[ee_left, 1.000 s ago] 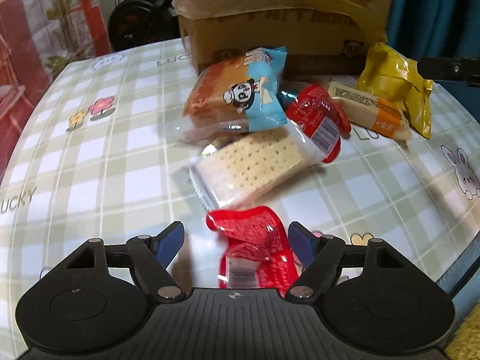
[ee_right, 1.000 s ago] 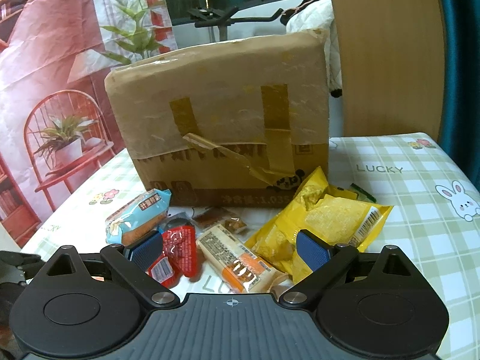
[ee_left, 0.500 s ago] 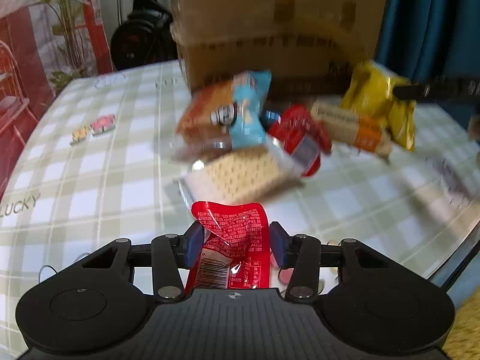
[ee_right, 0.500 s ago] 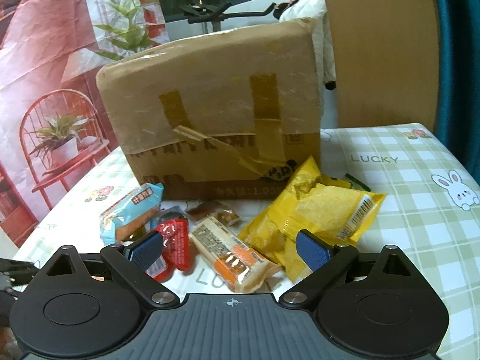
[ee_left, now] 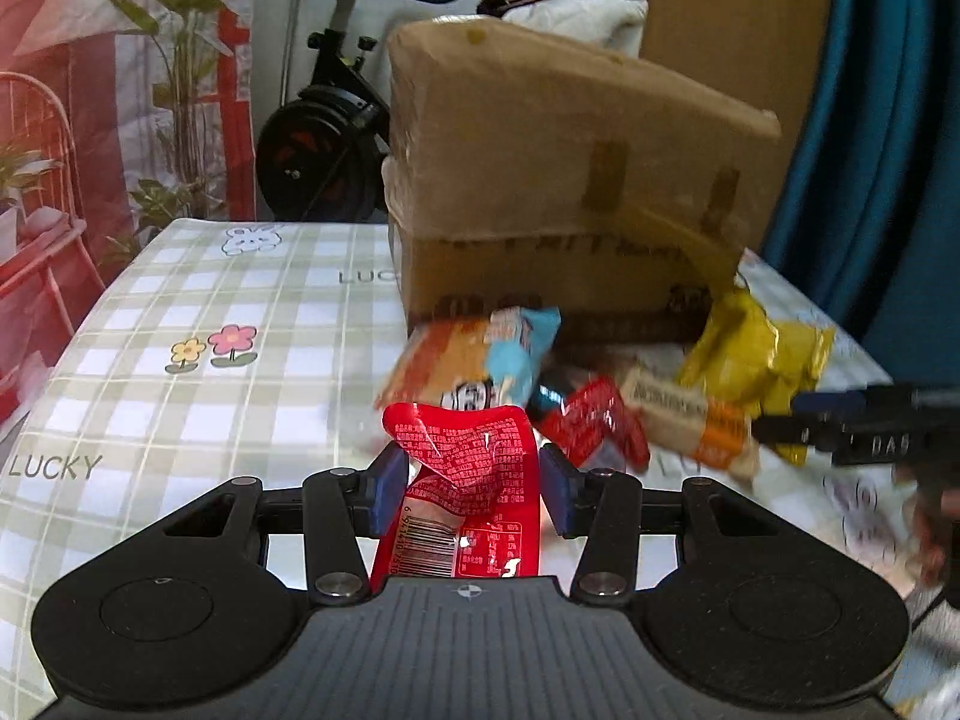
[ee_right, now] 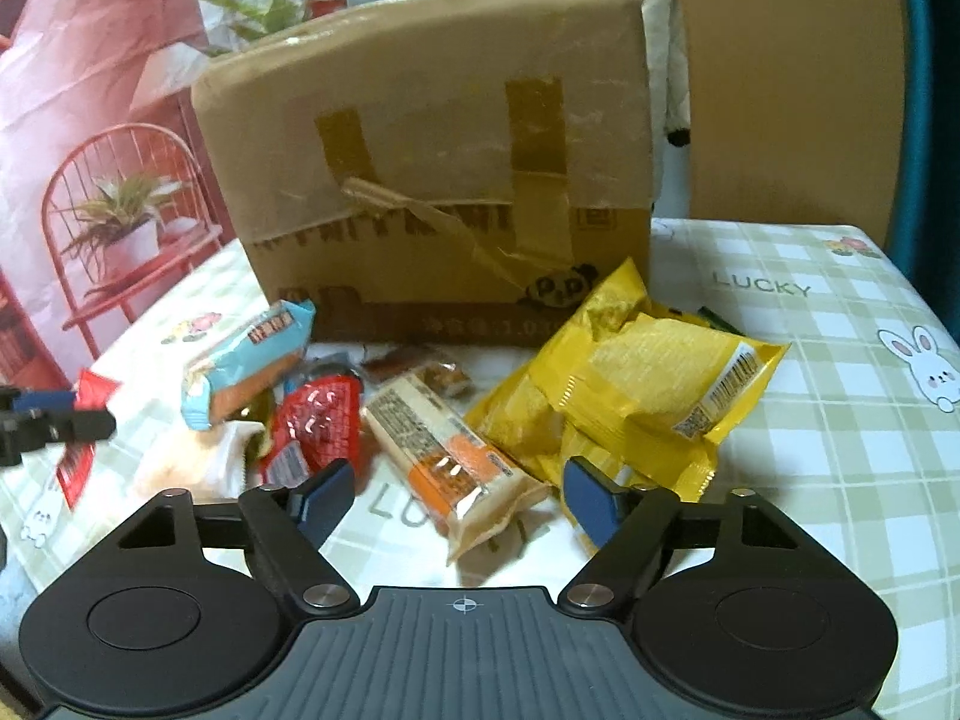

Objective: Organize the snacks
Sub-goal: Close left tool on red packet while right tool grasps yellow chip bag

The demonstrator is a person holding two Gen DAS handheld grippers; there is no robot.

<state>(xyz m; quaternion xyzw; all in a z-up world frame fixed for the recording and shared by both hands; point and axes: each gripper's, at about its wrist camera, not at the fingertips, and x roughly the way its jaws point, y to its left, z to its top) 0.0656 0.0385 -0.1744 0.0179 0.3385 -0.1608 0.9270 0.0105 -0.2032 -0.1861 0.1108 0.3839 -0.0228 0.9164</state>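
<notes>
My left gripper (ee_left: 468, 489) is clenched on the red packet (ee_left: 465, 498), both blue pads pressing its sides, and the packet is off the table (ee_left: 180, 396). My right gripper (ee_right: 459, 495) is released; its jaws have just been closing, and the end of the cracker bar (ee_right: 444, 450) lies between them with no pad touching it.

In the right view the bar lies on the table at 12 o'clock from my gripper. The yellow bags (ee_right: 636, 384) are at 1 o'clock, just beside the bar. A second red packet (ee_right: 315, 426) is at 11 o'clock, and the blue pack (ee_right: 249, 366) is beyond it at 10 o'clock. The box (ee_right: 432, 150) stands behind all of them. At 9 o'clock, at the left edge, I see the left gripper with its packet, blurred
</notes>
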